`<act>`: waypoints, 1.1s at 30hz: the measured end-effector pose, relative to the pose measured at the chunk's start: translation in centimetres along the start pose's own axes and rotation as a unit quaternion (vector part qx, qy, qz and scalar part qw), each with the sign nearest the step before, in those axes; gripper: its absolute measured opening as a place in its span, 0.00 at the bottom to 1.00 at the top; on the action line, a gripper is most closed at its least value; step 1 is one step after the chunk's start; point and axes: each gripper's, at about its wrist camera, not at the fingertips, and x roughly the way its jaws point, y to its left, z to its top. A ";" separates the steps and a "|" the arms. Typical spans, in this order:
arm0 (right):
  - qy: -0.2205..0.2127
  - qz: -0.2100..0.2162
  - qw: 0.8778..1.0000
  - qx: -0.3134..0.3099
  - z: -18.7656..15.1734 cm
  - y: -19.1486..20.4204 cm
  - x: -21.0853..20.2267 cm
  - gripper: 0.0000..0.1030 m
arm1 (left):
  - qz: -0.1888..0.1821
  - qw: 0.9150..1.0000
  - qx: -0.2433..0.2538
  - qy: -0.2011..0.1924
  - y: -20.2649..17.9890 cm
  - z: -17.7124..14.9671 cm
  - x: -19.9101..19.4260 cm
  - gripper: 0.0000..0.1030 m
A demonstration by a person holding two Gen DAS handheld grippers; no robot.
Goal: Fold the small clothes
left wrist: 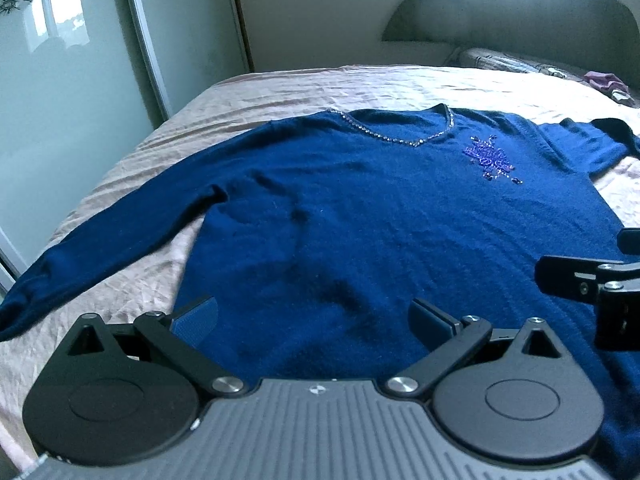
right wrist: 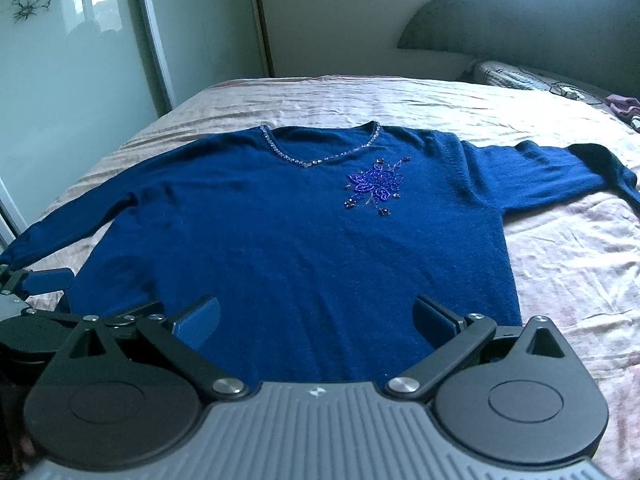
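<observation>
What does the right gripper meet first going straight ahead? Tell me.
The right gripper, open, would probably meet the sweater first, at its lower front near the hem, which lies flat on the bed. Height above the cloth is unclear.

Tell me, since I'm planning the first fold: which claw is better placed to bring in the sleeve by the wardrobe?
Probably the left claw. It hangs open over the sweater nearest that sleeve; the right claw sits toward the other sleeve.
</observation>
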 end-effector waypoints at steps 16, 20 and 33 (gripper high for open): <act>-0.009 -0.004 1.000 0.001 0.3 -0.2 -0.7 1.00 | 0.005 1.000 0.004 -0.005 0.0 0.5 -0.3 1.00; -0.017 -0.005 1.000 -0.004 0.3 -0.3 -1.0 1.00 | -0.001 1.000 0.006 -0.002 -0.2 0.6 -0.1 1.00; -0.046 0.010 0.999 -0.012 0.1 -0.8 -1.6 1.00 | -0.001 1.000 0.013 -0.014 -0.8 0.2 0.1 0.99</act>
